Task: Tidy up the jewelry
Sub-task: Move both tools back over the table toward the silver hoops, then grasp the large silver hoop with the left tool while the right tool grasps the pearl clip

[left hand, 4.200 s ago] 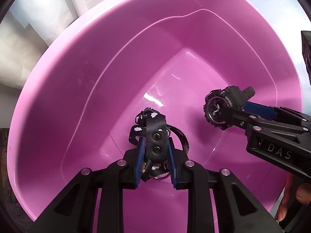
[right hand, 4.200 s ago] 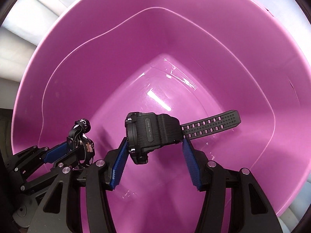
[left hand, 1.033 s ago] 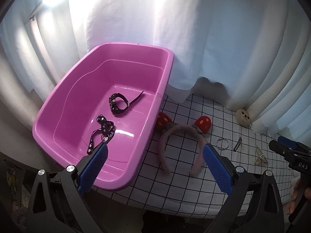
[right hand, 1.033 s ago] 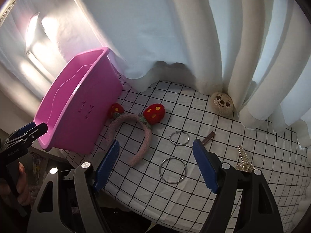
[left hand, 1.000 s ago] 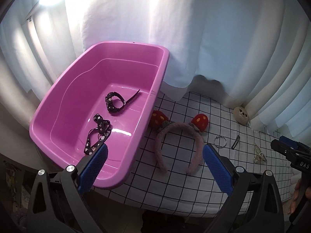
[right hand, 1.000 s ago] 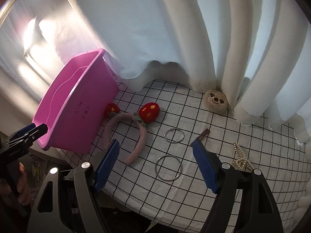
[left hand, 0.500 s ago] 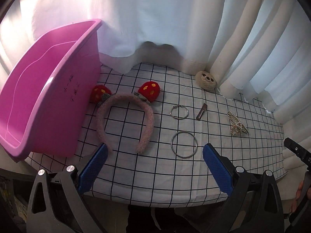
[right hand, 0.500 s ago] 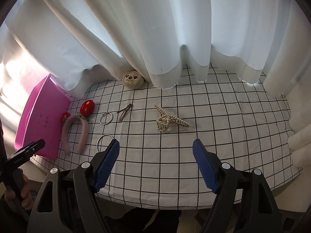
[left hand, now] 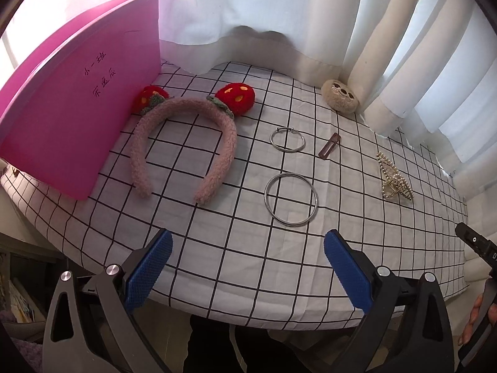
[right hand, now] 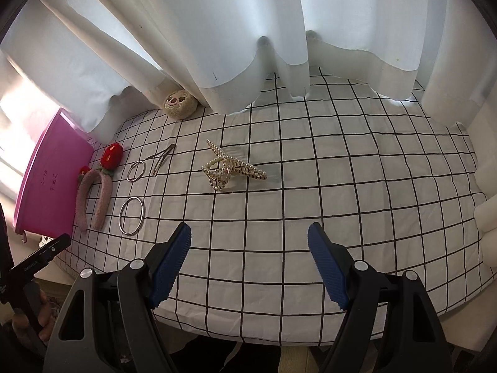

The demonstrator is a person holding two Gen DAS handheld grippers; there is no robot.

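Your left gripper (left hand: 247,262) and right gripper (right hand: 249,250) hang released, nothing btwn pads, over the checked cloth (right hand: 357,161). Pearl claw clip (right hand: 231,169) lies mid-cloth, long axis running left-right. Pink tub (left hand: 77,99) interior hidden.

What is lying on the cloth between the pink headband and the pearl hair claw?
Two metal rings and a brown hair clip lie between the headband and the pearl hair claw, clearest in the left wrist view.
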